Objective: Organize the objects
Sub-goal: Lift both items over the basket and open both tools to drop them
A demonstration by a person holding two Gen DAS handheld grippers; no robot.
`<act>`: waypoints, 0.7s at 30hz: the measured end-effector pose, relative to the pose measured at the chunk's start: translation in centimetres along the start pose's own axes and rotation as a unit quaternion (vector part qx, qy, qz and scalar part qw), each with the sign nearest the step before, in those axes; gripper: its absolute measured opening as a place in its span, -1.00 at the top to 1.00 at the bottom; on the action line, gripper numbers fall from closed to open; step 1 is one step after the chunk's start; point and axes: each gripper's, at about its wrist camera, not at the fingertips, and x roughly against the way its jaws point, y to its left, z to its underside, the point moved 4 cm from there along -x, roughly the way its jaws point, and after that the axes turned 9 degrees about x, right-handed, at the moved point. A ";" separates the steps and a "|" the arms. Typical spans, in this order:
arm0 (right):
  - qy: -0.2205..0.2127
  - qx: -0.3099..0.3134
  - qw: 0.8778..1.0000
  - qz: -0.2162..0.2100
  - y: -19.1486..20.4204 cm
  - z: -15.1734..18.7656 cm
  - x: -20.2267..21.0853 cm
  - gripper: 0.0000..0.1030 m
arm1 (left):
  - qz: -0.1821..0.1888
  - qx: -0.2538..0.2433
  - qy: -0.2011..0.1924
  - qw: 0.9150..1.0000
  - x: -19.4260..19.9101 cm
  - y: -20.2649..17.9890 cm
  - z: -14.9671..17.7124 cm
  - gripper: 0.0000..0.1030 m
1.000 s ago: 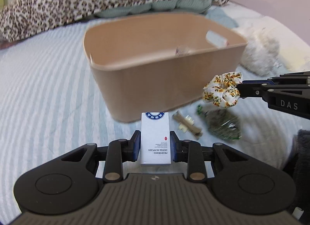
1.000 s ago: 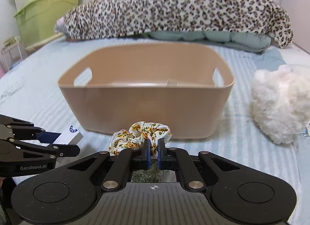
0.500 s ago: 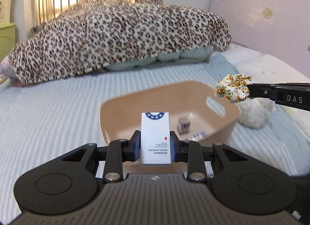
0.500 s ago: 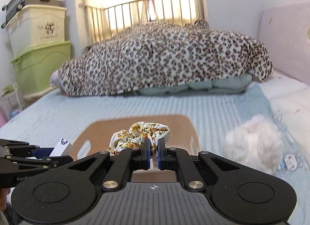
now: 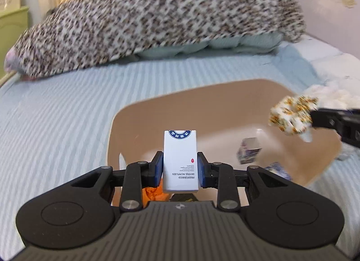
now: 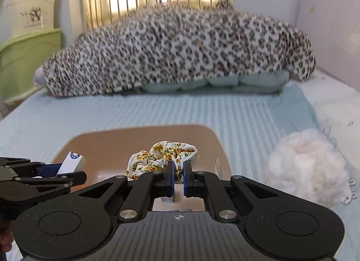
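Observation:
My left gripper (image 5: 180, 166) is shut on a white box (image 5: 180, 159) with a blue round logo, held over the near left part of the tan plastic bin (image 5: 202, 96). My right gripper (image 6: 177, 175) is shut on a floral scrunchie (image 6: 162, 155) and holds it above the bin (image 6: 139, 132). The scrunchie also shows at the right of the left wrist view (image 5: 292, 114). The box and left gripper show at the left of the right wrist view (image 6: 72, 162). Small items lie in the bin, among them a small patterned box (image 5: 248, 153) and something orange (image 5: 155, 193).
The bin stands on a bed with a light blue striped cover (image 6: 157, 110). A leopard-print blanket (image 6: 180, 51) lies across the far end. A white fluffy item (image 6: 308, 166) lies right of the bin. Storage boxes (image 6: 27, 42) stand at the left.
Both grippers have risen from beside the bin's front wall and moved forward over the bin, each holding its item. The items on the bed in front of the bin have dropped out of view.

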 end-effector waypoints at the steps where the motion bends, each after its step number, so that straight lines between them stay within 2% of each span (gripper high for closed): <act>1: 0.008 0.003 1.000 0.001 0.1 0.2 -0.6 0.88 | -0.002 -0.002 0.006 1.000 -0.5 -0.1 0.2 0.37; 5: 0.036 0.010 0.999 0.001 0.5 1.0 -1.9 0.88 | -0.006 -0.013 0.032 0.999 -2.3 -0.3 1.0 0.36; 9: 0.047 0.010 0.999 0.002 0.7 1.7 -2.2 0.82 | -0.003 0.000 0.048 0.999 -2.4 0.0 1.4 0.35; 11: 0.046 0.006 0.999 0.003 0.6 1.6 -1.7 0.63 | 0.005 -0.003 0.045 0.999 -1.6 -0.2 1.4 0.28; 12: 0.042 0.003 0.999 0.003 0.5 1.5 -1.3 0.37 | 0.006 -0.007 0.042 0.999 -1.1 -0.3 1.3 0.16; 14: 0.034 -0.003 0.999 0.002 0.4 1.2 -0.3 0.17 | -0.001 -0.010 0.028 1.000 0.0 -0.5 1.0 -0.42; 15: 0.029 -0.003 1.000 0.004 0.2 1.0 0.3 0.06 | -0.005 -0.010 0.018 1.000 0.7 -0.5 0.8 -0.46; 18: 0.014 0.006 1.000 0.006 0.0 0.6 2.6 -0.10 | -0.002 -0.013 0.009 1.000 2.5 -0.7 0.7 -0.48; 21: 0.007 0.012 1.000 0.006 -0.3 0.8 4.7 -0.35 | 0.002 -0.011 0.009 1.000 4.0 -0.6 1.0 -0.63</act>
